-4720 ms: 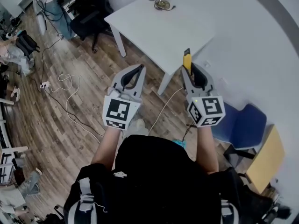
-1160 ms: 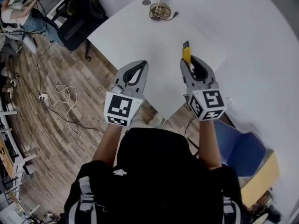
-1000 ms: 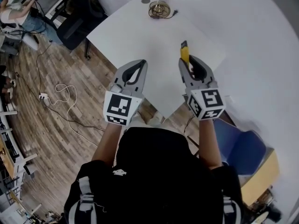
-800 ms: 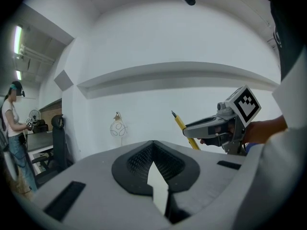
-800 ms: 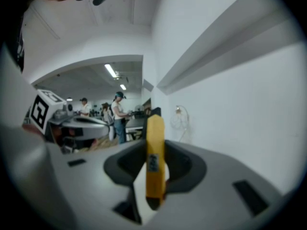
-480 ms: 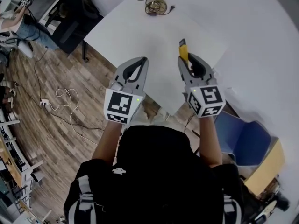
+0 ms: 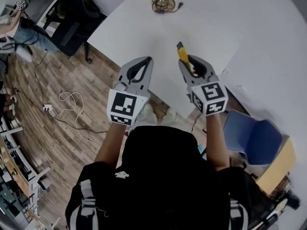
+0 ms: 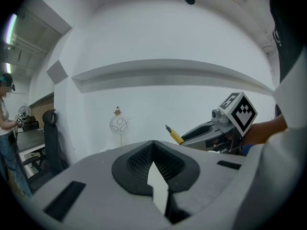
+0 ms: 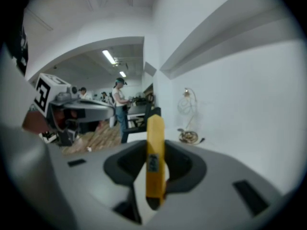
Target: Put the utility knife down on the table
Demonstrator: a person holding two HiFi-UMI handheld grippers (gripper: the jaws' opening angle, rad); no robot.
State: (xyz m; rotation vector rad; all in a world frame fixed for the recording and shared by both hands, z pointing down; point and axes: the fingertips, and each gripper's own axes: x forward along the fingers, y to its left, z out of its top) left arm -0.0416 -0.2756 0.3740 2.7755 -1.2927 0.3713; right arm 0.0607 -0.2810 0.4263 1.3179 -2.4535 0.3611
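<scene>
Fingers of my right gripper clamp the yellow utility knife, nose forward over the white bench, apparently for lowering; my left gripper hangs closed and empty alongside.

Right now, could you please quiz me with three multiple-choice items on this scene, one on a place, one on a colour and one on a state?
1. Where is the utility knife?
A. In the left hand-held gripper
B. In the right hand-held gripper
C. Flat on the table

2. What colour is the knife's body?
A. Red
B. Yellow
C. Green

3. How do the left hand-held gripper's jaws stand?
A. Closed on nothing
B. Clamped on the knife
C. Spread wide

Answers:
1 B: the right gripper view shows its jaws clamped on the knife, held above the table.
2 B: the body shows yellow in all three views.
3 A: the jaw tips meet with nothing between them.
</scene>
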